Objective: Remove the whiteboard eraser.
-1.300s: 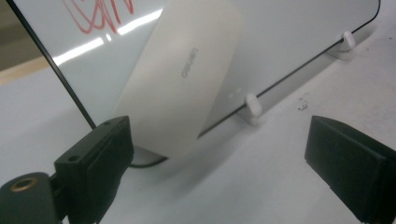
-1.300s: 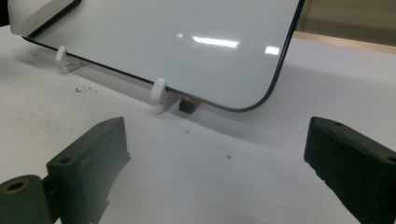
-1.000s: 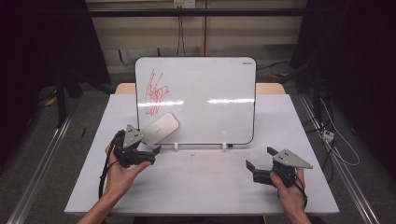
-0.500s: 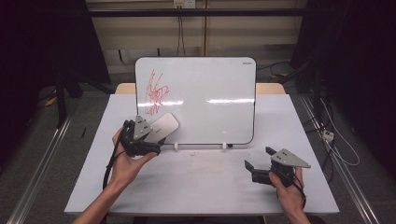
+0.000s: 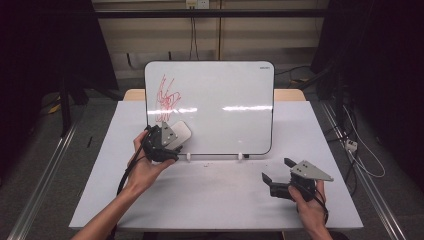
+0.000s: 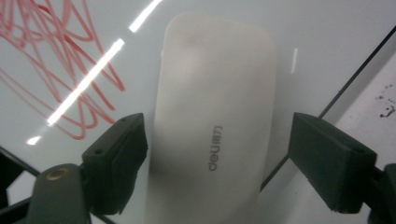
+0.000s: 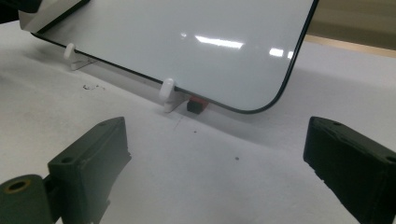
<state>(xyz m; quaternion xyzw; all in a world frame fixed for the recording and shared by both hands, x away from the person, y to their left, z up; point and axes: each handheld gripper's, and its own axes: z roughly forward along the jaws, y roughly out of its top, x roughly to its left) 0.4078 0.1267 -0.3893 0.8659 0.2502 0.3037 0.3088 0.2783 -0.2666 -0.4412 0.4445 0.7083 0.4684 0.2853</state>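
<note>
The white eraser [image 6: 212,135] lies flat against the face of the whiteboard [image 5: 225,115], low on its left side, just under the red scribble [image 5: 167,97], and it sits between the two black jaws of the left gripper [image 5: 167,142]. In the left gripper view the eraser fills most of the gap: the left jaw stands right at its edge, touching or very nearly so, while the right jaw is clearly apart from it, with a strip of bare board between. The jaws are about half spread and have just been closing, with the eraser between them but not yet pinched. The right gripper [image 5: 276,172] rests on the white table [image 5: 210,200] at the lower right, well apart from the board, its jaws spread wide with nothing between them; its own view looks along the tabletop at the board's lower right corner and one of its white feet [image 7: 167,95]. Compared with a second ago, the left hand has come forward and up to the board, so the gripper now overlaps the eraser, whereas it was short of it, below and to the left. The right hand has kept its place.
</note>
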